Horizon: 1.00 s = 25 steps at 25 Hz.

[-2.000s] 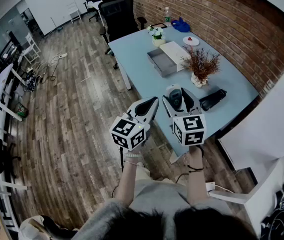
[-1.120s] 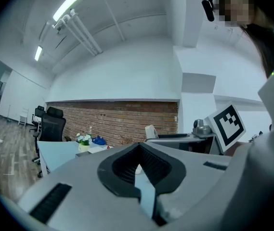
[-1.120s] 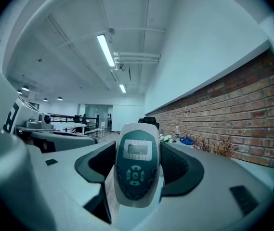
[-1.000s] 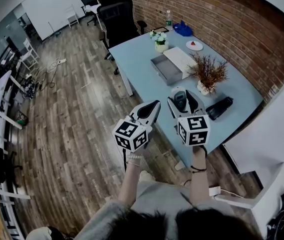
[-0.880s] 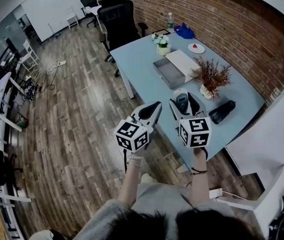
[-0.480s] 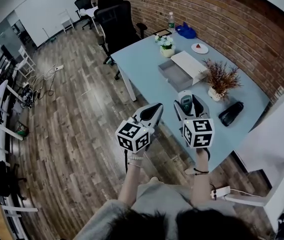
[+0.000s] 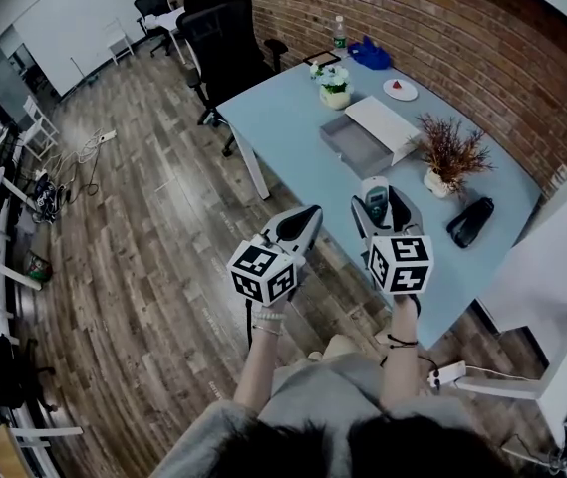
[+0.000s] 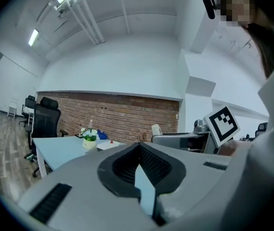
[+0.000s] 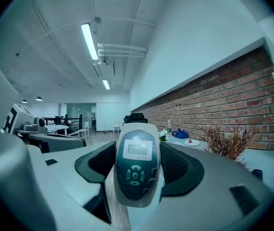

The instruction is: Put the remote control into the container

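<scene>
The right gripper (image 7: pixel 377 193) has its fingers clamped on the remote control (image 9: pixel 137 170), one on each long side, with the screen and button pad facing that gripper's camera. It hangs in the air short of the container (image 7: pixel 353 148), over the near part of the counter (image 7: pixel 288 127) and not yet above the tray. The left gripper (image 8: pixel 139 166) has its fingers pressed together on nothing and floats off the counter's edge, on the near left of the container.

The remote looks like a light, rigid plastic shell, smooth and rounded, so it could slip or twist if the squeeze loosens. A hold across the narrow sides near the middle, as here, seems the safest one. It is likely sturdy enough to be set down flat, but not to be dropped on its screen.

The count:
- One remote and one open grey container.
- One white lid (image 7: pixel 388 125), touching the container's far side.
- One dried plant (image 7: pixel 449 153), to the right of the container, and one black case (image 7: pixel 470 221) nearer than that.
- One small flower pot (image 7: pixel 335 83), one plate (image 7: pixel 400 90) and one bottle (image 7: pixel 340 34), all beyond the container.
- Two grippers.
</scene>
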{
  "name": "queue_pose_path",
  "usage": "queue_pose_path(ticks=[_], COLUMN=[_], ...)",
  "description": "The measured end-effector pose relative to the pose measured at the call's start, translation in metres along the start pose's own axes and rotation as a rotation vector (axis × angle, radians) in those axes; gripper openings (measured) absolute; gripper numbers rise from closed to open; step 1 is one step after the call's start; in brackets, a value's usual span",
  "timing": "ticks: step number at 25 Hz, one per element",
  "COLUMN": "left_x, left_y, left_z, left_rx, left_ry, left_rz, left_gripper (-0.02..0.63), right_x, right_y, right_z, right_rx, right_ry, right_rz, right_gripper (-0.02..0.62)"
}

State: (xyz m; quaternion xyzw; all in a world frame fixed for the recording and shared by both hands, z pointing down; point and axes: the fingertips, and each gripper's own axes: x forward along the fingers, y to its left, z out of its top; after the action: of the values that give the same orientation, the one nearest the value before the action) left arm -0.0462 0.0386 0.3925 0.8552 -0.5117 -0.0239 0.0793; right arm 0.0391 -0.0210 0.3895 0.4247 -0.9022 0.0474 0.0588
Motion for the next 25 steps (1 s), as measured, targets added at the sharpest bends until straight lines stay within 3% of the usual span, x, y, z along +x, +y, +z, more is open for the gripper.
queue_pose_path(ticks=[25], left_x=[0.119], left_y=[0.090], left_z=[-0.006], left_rx=[-0.056], left_ry=[0.053], left_rz=[-0.044], left_gripper=[0.003], right_x=[0.129], right_y=[-0.074], right_z=[-0.003], right_rx=[0.023], right_ry=[0.071], right_rz=[-0.021], right_gripper=[0.287])
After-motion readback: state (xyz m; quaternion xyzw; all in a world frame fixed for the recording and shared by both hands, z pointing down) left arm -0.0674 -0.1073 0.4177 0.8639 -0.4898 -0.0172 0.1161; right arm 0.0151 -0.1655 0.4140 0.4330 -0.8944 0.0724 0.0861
